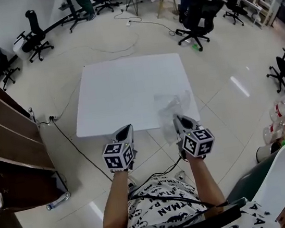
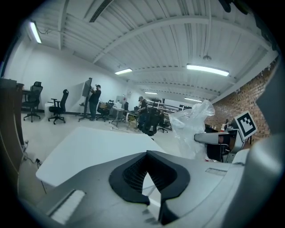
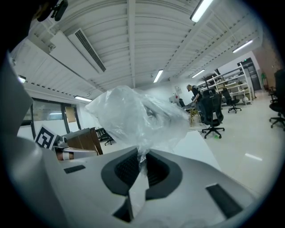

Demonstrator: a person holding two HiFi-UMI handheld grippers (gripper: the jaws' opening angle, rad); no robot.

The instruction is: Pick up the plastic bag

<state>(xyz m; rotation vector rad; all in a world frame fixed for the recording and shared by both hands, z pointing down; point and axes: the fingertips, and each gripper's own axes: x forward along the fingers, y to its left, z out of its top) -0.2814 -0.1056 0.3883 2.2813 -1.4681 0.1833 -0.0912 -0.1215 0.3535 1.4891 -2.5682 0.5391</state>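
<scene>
1. The head view looks steeply down from above the person onto the white table [image 1: 129, 94], with the left gripper [image 1: 126, 130] and the right gripper [image 1: 178, 119] at its near edge.
2. The left gripper view sits close behind its jaws and faces roughly level across the table.
3. The right gripper view faces the same way, with the plastic bag [image 3: 133, 116] right in front of it. All three views share the table and the bag.

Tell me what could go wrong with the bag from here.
The right tongs pinch only a thin twisted strand of the plastic bag, so the slick film may slip out. The left tongs are shut and empty, so nothing backs up that hold. The bag is at the near edge of the table, so it might fall to the floor.
</scene>
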